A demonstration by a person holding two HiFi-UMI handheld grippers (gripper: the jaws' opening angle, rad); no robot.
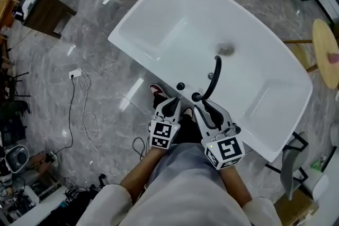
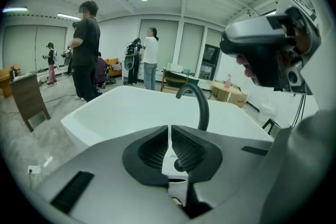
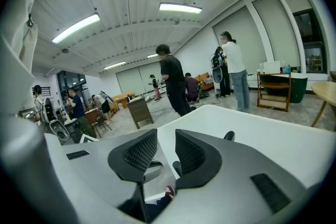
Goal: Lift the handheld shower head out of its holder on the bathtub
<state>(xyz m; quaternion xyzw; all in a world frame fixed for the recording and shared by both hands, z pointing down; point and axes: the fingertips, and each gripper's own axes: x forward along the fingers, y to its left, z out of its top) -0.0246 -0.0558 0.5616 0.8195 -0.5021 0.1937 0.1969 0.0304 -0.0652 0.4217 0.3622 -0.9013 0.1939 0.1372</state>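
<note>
Glossy white oval bathtub (image 1: 139, 17), smooth-walled. My grippers hang at its near rim: left gripper (image 1: 170, 107) closed on nothing, right gripper (image 1: 204, 109) narrowly parted, empty. The handheld shower head (image 1: 197, 97), which I judge to be the round black stub beside the arched spout (image 1: 214, 74), sits in its holder, ungripped and not lifted.

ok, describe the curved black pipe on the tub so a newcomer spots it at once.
Find the white bathtub on the grey floor and follow the rim nearest the person. Black fittings stand there; the curved black pipe is the tall one arching over the basin, unlike the low round knob left of it in the head view.
</note>
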